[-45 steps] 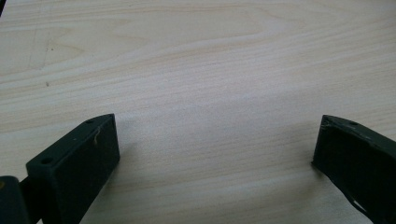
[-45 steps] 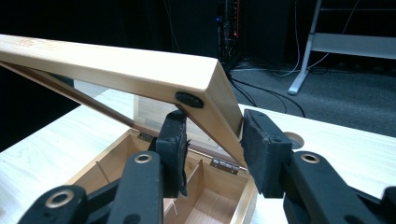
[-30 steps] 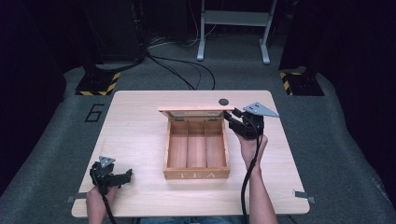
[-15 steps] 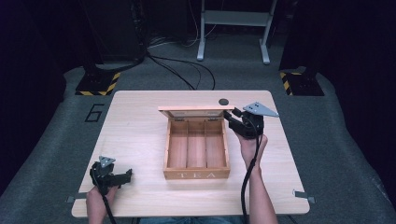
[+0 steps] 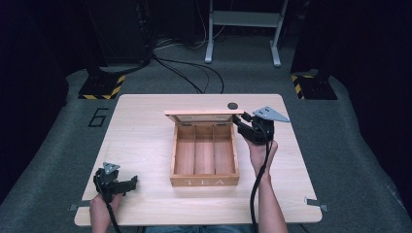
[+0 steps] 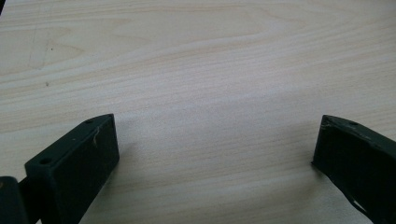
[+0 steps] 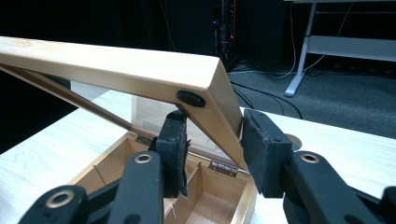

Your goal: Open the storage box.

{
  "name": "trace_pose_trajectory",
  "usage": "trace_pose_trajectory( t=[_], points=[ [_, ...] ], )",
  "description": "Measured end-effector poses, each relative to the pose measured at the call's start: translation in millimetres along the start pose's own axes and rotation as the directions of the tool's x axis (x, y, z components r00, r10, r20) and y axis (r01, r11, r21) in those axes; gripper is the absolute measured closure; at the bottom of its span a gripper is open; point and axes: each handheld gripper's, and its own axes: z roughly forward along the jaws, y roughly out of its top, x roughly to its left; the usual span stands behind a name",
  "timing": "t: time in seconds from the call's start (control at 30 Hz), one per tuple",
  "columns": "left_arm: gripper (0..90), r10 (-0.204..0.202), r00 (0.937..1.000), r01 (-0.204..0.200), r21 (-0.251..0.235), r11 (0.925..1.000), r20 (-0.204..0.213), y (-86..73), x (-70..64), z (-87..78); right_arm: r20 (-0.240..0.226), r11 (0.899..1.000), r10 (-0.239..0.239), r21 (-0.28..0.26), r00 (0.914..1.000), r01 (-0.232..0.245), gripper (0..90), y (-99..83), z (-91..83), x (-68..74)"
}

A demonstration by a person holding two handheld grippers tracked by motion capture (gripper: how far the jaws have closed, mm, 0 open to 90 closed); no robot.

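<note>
At frame centre, the tea box (image 5: 204, 156) sits with lid (image 5: 197, 113) raised upright, its right edge clamped by the right gripper (image 5: 241, 123); the left gripper (image 5: 130, 182) idles wide at lower left, compartments unfilled.

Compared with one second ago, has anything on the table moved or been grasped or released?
No visible change. The right claw still grips the side edge of the raised lid of the wooden tea box, holding it open. The left claw still rests open near the front left corner of the table, holding nothing.
</note>
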Motion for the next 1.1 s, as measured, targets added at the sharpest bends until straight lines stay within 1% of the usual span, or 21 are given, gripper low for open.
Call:
trace_pose_trajectory(
  t=[0.03, 0.33, 0.4, 0.7, 0.77, 1.1],
  points=[
    [0.1, 0.0, 1.0, 0.0, 0.001, 1.0, 0.0, 0.0, 0.0, 0.0, 0.002, 1.0, 0.003, -0.003, 1.0, -0.003, 60.9, -0.1, 0.0, 0.3],
    [0.2, 0.001, 1.0, -0.001, 0.002, 1.0, 0.0, -0.3, -0.1, -0.4, 0.002, 1.0, -0.013, -0.005, 0.9999, 0.013, 61.0, -5.0, -3.4, 2.2],
    [0.3, 0.0, 1.0, 0.0, 0.002, 1.0, 0.0, -0.4, -0.2, -0.5, 0.003, 1.0, -0.007, -0.005, 1.0, 0.007, 61.0, -4.3, -2.8, 2.0],
    [0.2, 0.001, 1.0, -0.001, 0.003, 1.0, 0.0, -0.4, -0.1, -0.5, -0.001, 1.0, -0.008, -0.014, 1.0, 0.008, 61.0, -3.6, -1.6, 0.6],
    [0.2, 0.001, 1.0, -0.001, 0.003, 1.0, 0.0, -0.4, -0.2, -0.5, -0.002, 1.0, -0.007, -0.008, 1.0, 0.007, 61.0, -3.4, -1.9, 0.7],
    [0.2, 0.001, 1.0, -0.001, 0.003, 1.0, 0.0, -0.4, -0.2, -0.5, -0.003, 1.0, -0.007, -0.01, 1.0, 0.007, 61.0, -3.5, -1.7, 0.6]
  ],
)
